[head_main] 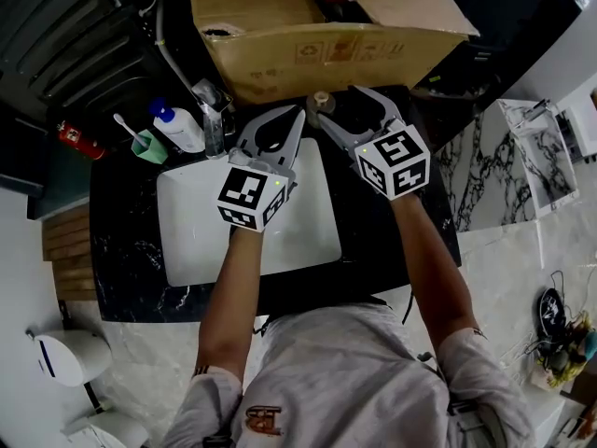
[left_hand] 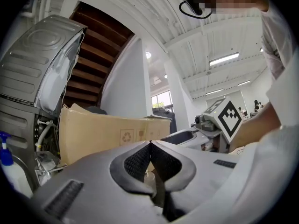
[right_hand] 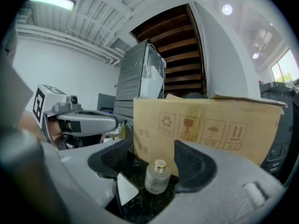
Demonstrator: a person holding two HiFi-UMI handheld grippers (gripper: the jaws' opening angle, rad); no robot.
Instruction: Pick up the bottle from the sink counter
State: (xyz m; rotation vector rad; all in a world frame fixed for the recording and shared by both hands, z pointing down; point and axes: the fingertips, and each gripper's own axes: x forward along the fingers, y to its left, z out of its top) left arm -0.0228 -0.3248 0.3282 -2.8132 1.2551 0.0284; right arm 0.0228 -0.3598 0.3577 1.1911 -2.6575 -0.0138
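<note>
A small frosted glass bottle (right_hand: pixel 156 177) with a gold cap stands upright on the black marble counter (head_main: pixel 121 241), just in front of the cardboard box. In the head view the bottle (head_main: pixel 320 102) shows behind the white basin. My right gripper (right_hand: pixel 153 149) is open, with the bottle between its two jaws; the pads stand clear of it on both sides. In the head view the right gripper (head_main: pixel 343 106) reaches over the basin's far rim. My left gripper (left_hand: pixel 150 143) is shut with nothing in it; in the head view the left gripper (head_main: pixel 297 115) sits just left of the bottle.
A large cardboard box (head_main: pixel 317 26) stands close behind the bottle. A white basin (head_main: pixel 187 241) fills the counter's middle. At its back left are a faucet (head_main: pixel 213 112), a white bottle with a blue cap (head_main: pixel 177 127) and a green cup (head_main: pixel 149 147).
</note>
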